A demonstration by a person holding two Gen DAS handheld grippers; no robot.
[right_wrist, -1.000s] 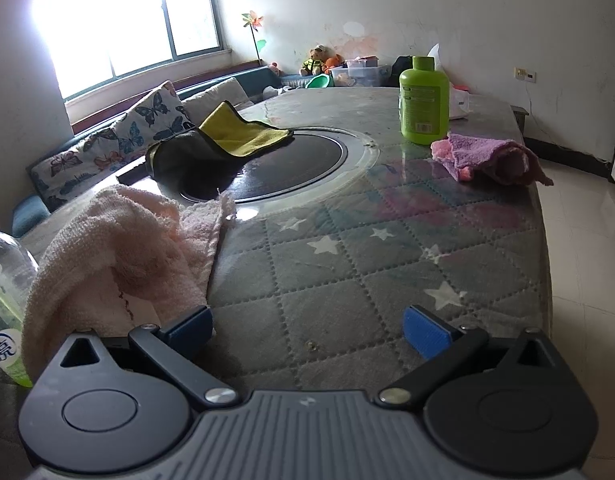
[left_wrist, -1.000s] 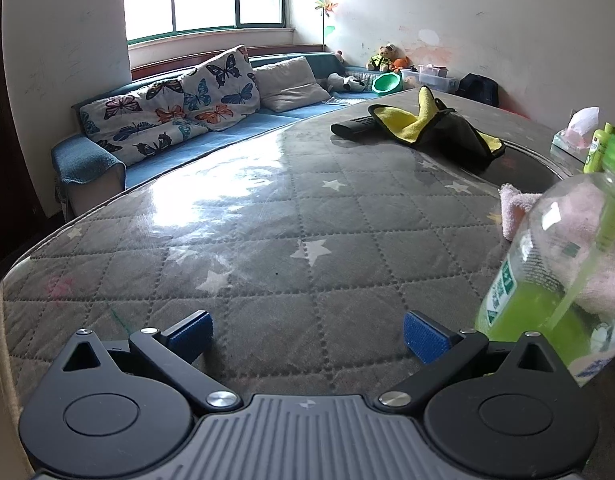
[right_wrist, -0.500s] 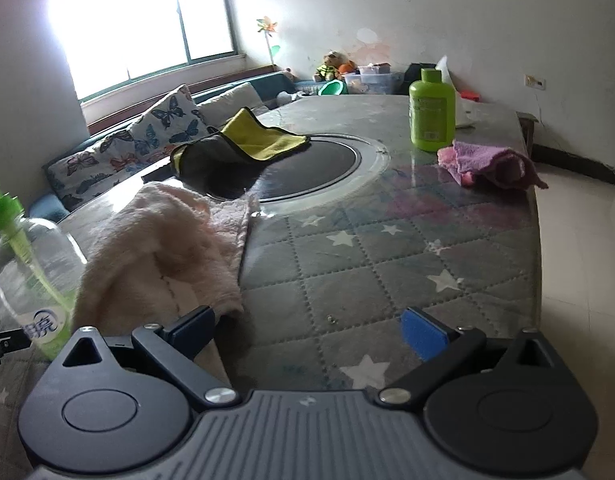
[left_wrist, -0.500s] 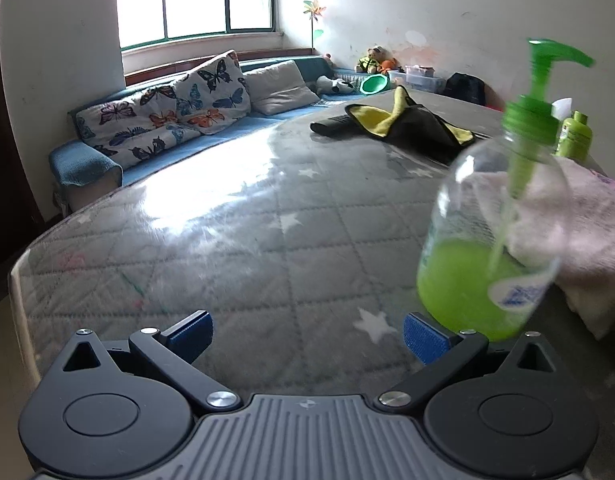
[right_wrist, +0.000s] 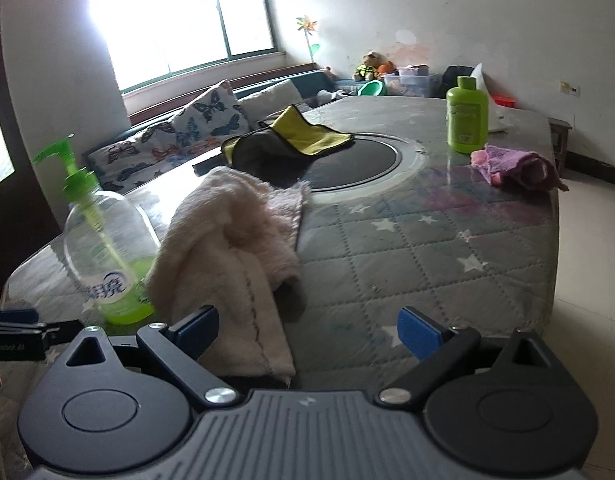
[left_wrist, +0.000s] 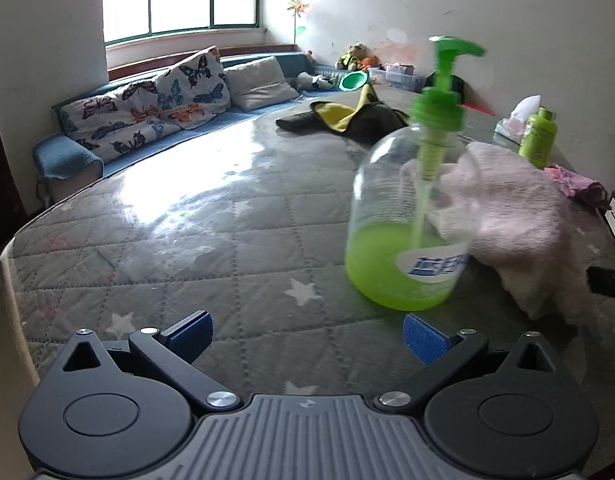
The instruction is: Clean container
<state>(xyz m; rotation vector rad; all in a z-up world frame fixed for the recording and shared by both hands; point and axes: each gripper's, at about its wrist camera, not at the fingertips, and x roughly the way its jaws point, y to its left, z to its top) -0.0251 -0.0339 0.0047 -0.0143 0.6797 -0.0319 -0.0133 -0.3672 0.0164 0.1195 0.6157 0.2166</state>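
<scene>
The pump bottle (left_wrist: 407,216) is standing upright on the tabletop (left_wrist: 211,232), touching the pink towel (right_wrist: 227,248) at its right; both grippers (left_wrist: 305,334) (right_wrist: 307,332) are hovering near, jaws wide, holding nothing; grasping either is judged next

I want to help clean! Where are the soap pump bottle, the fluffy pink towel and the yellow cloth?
Clear pump bottle of green soap (left_wrist: 403,216), left wrist view, clear body.
Fluffy pale pink towel (right_wrist: 231,240), right wrist view, middle fold.
Yellow-and-black cloth (right_wrist: 307,132), right wrist view, yellow side.

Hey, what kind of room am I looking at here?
Most likely a home living room: a window bench with butterfly cushions, stuffed toys in the corner, and a big padded table with a pump bottle and towels.
</scene>
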